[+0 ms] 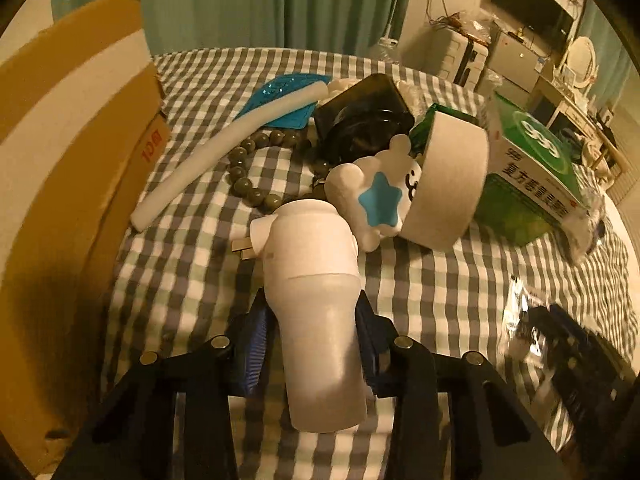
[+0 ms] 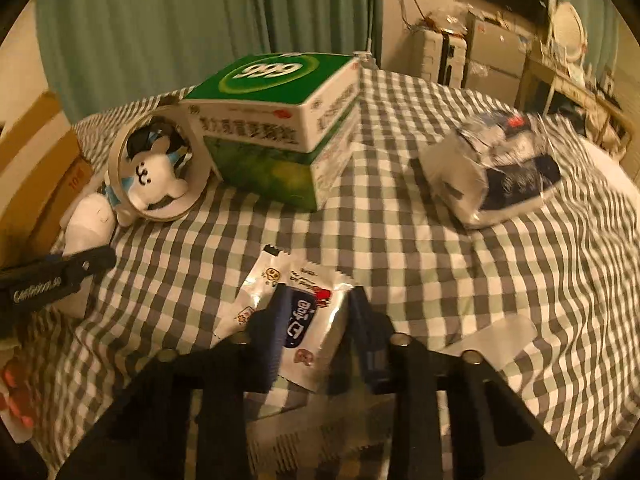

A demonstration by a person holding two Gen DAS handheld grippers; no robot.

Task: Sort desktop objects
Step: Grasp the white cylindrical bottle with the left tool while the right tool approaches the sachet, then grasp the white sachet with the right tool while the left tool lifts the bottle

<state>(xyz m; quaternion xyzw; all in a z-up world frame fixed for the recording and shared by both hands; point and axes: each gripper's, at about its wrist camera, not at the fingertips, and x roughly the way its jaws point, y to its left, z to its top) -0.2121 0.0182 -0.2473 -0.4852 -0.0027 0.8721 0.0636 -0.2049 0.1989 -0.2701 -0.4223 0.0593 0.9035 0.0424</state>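
Note:
My left gripper is shut on a white plug-in appliance, held over the checkered cloth. Ahead lie a white bear toy with a blue star, a roll of tape, green beads, a white foam tube, a black case and a green medicine box. My right gripper is shut on a white snack packet. The medicine box, the bear toy inside the tape roll and a wrapped pack lie beyond it.
A cardboard box stands at the left edge of the cloth. A blue glittery card lies under the foam tube. A shiny wrapped pack sits at the right. Curtains and furniture stand behind the bed.

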